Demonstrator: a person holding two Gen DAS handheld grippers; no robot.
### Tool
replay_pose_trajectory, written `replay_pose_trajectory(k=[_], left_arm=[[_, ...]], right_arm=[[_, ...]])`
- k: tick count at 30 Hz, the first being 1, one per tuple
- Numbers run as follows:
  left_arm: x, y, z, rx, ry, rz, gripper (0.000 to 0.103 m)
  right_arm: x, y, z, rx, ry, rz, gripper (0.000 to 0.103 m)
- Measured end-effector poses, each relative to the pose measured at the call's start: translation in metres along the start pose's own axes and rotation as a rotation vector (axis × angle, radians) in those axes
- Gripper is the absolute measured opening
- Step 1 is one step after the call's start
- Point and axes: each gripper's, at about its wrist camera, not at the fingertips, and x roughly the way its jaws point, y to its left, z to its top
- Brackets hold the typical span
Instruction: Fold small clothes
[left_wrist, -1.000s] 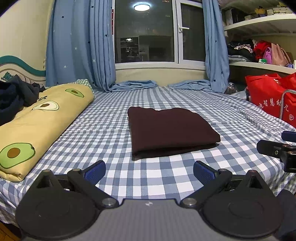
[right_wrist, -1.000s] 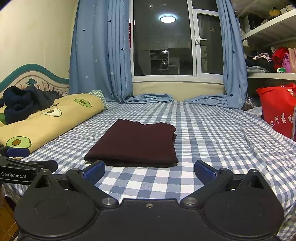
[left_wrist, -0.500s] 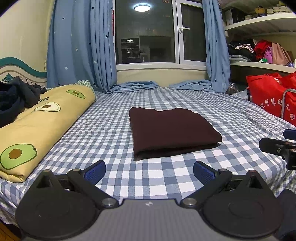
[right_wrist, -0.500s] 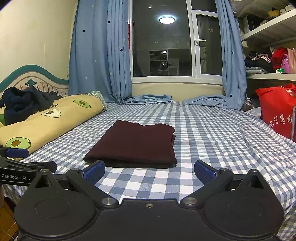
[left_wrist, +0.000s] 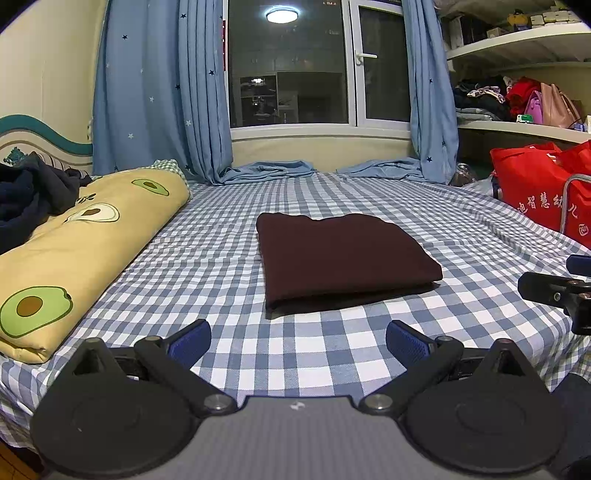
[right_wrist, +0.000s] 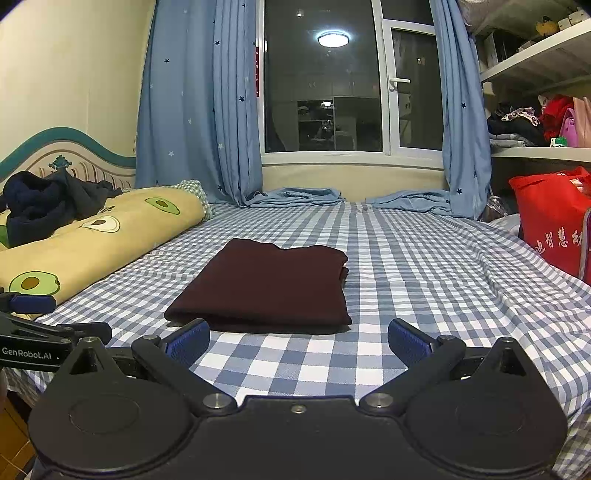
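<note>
the left gripper (left_wrist: 298, 338) hangs with fingers spread wide, nothing between them; the right gripper (right_wrist: 298, 338) likewise. ahead at 12 o'clock the folded maroon garment (left_wrist: 340, 254) lies flat on the checked bedsheet (left_wrist: 369, 350). at 9 o'clock, an avocado-print quilt (left_wrist: 81, 251); at 3 o'clock, a red bag (left_wrist: 543, 192).

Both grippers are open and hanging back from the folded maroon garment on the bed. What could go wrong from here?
1. The folded maroon garment shows loose layered edges on its right side; pinching only the top layer could undo the fold.
2. The left gripper and right gripper sit close together, so they could collide when reaching in.
</note>
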Motion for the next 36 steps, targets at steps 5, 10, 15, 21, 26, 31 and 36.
replay_pose_trajectory(k=[5, 10, 15, 21, 26, 31, 36], left_arm=[[0.002, 0.003, 0.000, -0.006, 0.007, -0.014, 0.103], [0.006, 0.000, 0.002, 0.026, 0.020, -0.017, 0.103], [0.009, -0.005, 0.008, 0.035, 0.015, -0.032, 0.103], [0.010, -0.013, 0.010, 0.063, 0.006, -0.033, 0.103], [0.010, -0.015, 0.012, 0.062, 0.008, -0.030, 0.103], [0.011, -0.015, 0.012, 0.066, 0.008, -0.022, 0.103], [0.011, -0.014, 0.012, 0.066, 0.009, -0.010, 0.103]], right_arm=[[0.000, -0.001, 0.001, -0.003, 0.010, -0.005, 0.102], [0.001, -0.008, 0.006, 0.005, 0.022, -0.010, 0.102], [-0.003, -0.016, 0.011, 0.009, 0.010, -0.030, 0.102], [-0.004, -0.025, 0.013, 0.020, 0.007, -0.042, 0.102], [-0.006, -0.026, 0.014, 0.019, 0.001, -0.041, 0.102], [-0.006, -0.027, 0.014, 0.018, 0.000, -0.043, 0.102], [-0.007, -0.025, 0.014, 0.016, -0.004, -0.046, 0.102]])
